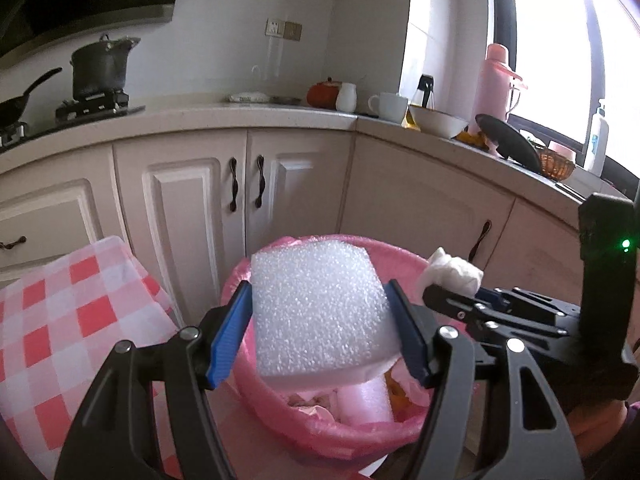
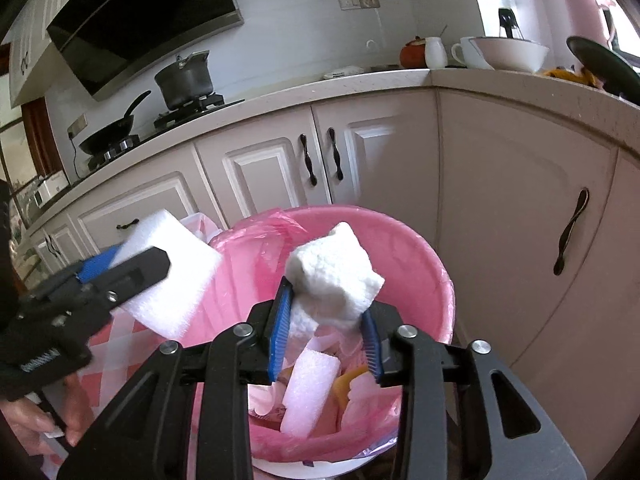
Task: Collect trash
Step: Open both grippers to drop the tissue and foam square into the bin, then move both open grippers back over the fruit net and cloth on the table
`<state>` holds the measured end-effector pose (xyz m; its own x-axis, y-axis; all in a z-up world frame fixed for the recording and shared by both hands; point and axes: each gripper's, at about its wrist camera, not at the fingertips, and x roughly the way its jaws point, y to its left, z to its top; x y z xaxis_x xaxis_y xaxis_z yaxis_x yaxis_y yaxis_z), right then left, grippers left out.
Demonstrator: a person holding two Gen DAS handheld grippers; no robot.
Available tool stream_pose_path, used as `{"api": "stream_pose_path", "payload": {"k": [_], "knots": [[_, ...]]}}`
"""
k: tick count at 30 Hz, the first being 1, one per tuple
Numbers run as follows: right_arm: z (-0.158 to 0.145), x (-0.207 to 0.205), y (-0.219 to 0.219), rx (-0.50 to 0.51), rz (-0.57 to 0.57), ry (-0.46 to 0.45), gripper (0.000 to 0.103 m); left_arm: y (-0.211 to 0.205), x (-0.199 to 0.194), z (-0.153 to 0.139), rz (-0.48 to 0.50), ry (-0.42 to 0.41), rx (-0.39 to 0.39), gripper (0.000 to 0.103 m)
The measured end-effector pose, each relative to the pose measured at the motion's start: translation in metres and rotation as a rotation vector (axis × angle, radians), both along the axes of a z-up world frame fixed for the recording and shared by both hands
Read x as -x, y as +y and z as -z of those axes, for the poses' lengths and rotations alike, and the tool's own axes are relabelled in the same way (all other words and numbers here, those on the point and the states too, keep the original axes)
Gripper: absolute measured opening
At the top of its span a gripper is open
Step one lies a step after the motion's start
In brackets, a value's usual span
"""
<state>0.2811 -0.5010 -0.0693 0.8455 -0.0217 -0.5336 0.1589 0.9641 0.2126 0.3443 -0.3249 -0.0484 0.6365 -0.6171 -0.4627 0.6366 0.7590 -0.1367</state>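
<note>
White foam block [image 1: 320,312] in the left gripper [image 1: 320,336] and crumpled tissue wad [image 2: 334,276] in the right gripper [image 2: 326,332] hover over the pink-lined bin [image 2: 432,280]; releasing off-centre could drop either outside.

Cream panelled cabinets [image 1: 180,196] run beneath a pale L-shaped countertop [image 1: 248,114]. Left along it sits a gas hob [image 2: 188,110] under a dark hood [image 2: 140,20]; right, a bright, overexposed window [image 1: 560,40], probably daylight.

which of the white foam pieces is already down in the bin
The small foam slab, lying among the trash inside the pink bin. The big block and crumpled wad are still held in tools above it.
</note>
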Motion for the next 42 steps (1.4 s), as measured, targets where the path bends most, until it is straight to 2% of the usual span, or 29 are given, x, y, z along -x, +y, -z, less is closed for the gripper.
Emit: {"api": "stream_pose_path", "payload": {"k": [1,4,5,6,14,21,23,28,36,42], "knots": [[0.001,0.0,-0.001,-0.006,0.0,0.003,0.038,-0.001,-0.002,0.002,0.0,0.006,0.002,0.066],[0.007,-0.001,-0.003,-0.013,0.001,0.015,0.042,-0.004,-0.011,0.009,0.002,0.023,-0.006,0.074],[0.009,-0.001,-0.003,-0.011,0.002,0.017,0.045,-0.004,-0.013,0.01,0.0,0.022,-0.01,0.078],[0.01,0.0,-0.003,-0.01,0.009,0.016,0.055,-0.004,-0.015,0.012,0.0,0.024,-0.012,0.081],[0.005,0.012,-0.002,-0.011,0.009,-0.008,0.055,0.013,-0.021,0.011,-0.042,0.014,-0.025,0.084],[-0.017,0.03,0.014,0.001,-0.016,-0.048,0.056,0.05,-0.006,0.006,-0.095,-0.039,-0.07,0.098],[-0.023,0.032,0.023,0.008,-0.028,-0.055,0.06,0.07,0.001,0.005,-0.129,-0.062,-0.092,0.098],[-0.033,0.032,0.061,0.014,-0.084,-0.07,0.067,0.119,0.023,0.005,-0.21,-0.107,-0.166,0.098],[-0.032,0.014,0.151,0.002,-0.215,-0.058,0.068,0.212,0.068,0.008,-0.391,-0.164,-0.272,0.098],[-0.026,-0.004,0.226,0.017,-0.331,-0.023,0.07,0.279,0.092,0.017,-0.488,-0.154,-0.343,0.098]]}}
